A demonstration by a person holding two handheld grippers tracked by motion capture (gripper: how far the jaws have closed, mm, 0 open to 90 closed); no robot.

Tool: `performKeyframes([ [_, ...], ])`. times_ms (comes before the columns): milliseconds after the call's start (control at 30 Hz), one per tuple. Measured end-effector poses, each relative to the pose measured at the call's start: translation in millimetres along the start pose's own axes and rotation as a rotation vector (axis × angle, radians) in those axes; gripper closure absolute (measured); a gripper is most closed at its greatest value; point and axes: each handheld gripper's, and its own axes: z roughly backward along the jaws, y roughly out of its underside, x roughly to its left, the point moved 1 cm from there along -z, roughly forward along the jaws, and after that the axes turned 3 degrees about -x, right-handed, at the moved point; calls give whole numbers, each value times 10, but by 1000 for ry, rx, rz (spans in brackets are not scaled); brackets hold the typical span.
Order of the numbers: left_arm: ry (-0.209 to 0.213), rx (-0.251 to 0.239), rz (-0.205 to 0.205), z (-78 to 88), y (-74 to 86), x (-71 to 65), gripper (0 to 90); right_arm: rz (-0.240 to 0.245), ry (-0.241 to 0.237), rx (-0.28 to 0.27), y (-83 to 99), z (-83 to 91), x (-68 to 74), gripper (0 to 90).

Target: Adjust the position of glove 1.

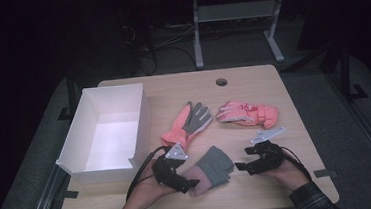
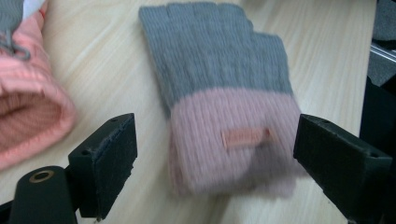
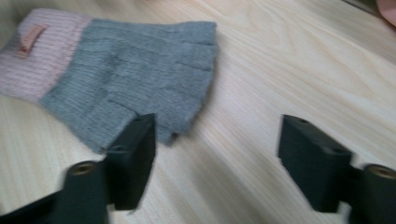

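Wooden tabletop (image 1: 295,126): we see the fingerless knit glove (image 1: 211,168) lying flat between both spread grippers, left (image 1: 192,184) and right (image 1: 239,168); an off-centre pinch on its cuff (image 2: 233,140) could slip.

White box (image 1: 106,133) left on table (image 1: 252,81); two pink gloves (image 1: 187,123) (image 1: 247,113) lying mid-table, apart.

Bare bench (image 1: 260,189) runs along the near edge and right of the knit glove (image 1: 213,166), so a claw can pass there. The white box (image 1: 106,131) walls off the left side. 2 pink gloves (image 1: 187,122) (image 1: 247,113) lie across the middle; the far strip by the hole (image 1: 221,81) stays free.
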Motion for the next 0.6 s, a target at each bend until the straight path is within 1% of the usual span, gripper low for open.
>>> performKeyframes([
  [33, 0, 7, -9, -9, -15, 8, 131, -7, 3, 2, 3, 5, -10, 223],
  [100, -2, 10, -3, -53, -60, 13, 131, -15, 11, -4, 14, 15, -25, 160],
  [167, -1, 12, 5, -83, -93, 23, 131, -23, 22, -12, 26, 27, -39, 151],
  [200, 1, 8, 9, -105, -118, 28, 131, -29, 23, -7, 29, 40, -38, 139],
  [233, 0, 12, 13, -120, -137, 30, 131, -30, 26, -16, 40, 49, -44, 137],
  [300, -2, 15, 12, -150, -173, 33, 131, -37, 41, -16, 59, 76, -54, 137],
  [333, -4, 13, 19, -167, -190, 29, 131, -39, 45, -24, 72, 88, -64, 133],
  [367, -4, 21, 9, -180, -204, 33, 131, -43, 48, -29, 84, 103, -74, 129],
  [467, -1, 23, 11, -224, -234, 20, 131, -40, 63, -48, 125, 151, -99, 105],
  [500, -4, 28, 4, -231, -241, 20, 131, -39, 76, -51, 149, 169, -117, 105],
  [567, -4, 28, 6, -254, -250, 20, 131, -46, 89, -53, 186, 175, -137, 105],
  [600, -5, 35, 0, -273, -255, 27, 131, -54, 96, -46, 196, 177, -138, 105],
])
